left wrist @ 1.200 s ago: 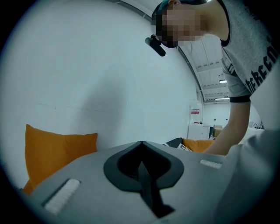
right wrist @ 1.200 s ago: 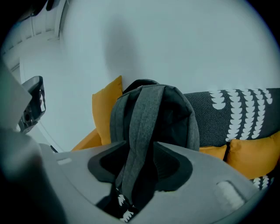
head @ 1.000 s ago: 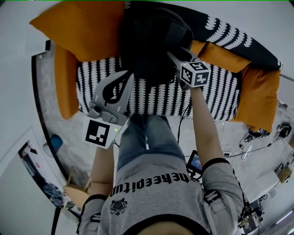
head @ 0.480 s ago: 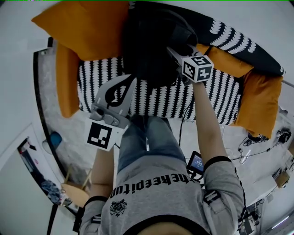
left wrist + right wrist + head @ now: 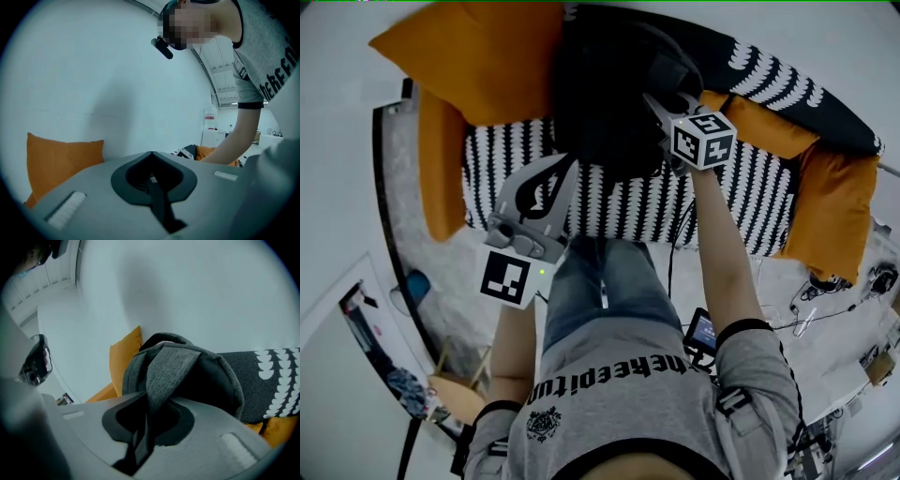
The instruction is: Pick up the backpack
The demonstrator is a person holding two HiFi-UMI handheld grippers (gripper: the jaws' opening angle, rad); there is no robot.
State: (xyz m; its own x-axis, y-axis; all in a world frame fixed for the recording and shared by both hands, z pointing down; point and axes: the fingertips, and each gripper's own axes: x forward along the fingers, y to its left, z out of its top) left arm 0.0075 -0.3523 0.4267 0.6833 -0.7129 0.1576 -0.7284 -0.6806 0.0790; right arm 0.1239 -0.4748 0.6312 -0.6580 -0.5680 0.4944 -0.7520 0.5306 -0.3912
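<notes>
Both jaws of the right hand-held gripper (image 5: 661, 101) have just closed narrow on the grey strap (image 5: 166, 369) of the backpack (image 5: 609, 94), upright on the sofa (image 5: 722, 206) at upper centre, nearer than the left hand-held gripper (image 5: 562, 167), jaws together, empty.

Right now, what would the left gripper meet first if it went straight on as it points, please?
Probably the backpack on the sofa, by the head view; in its own view the left gripper shows only wall beyond its tips; depth is unclear.
</notes>
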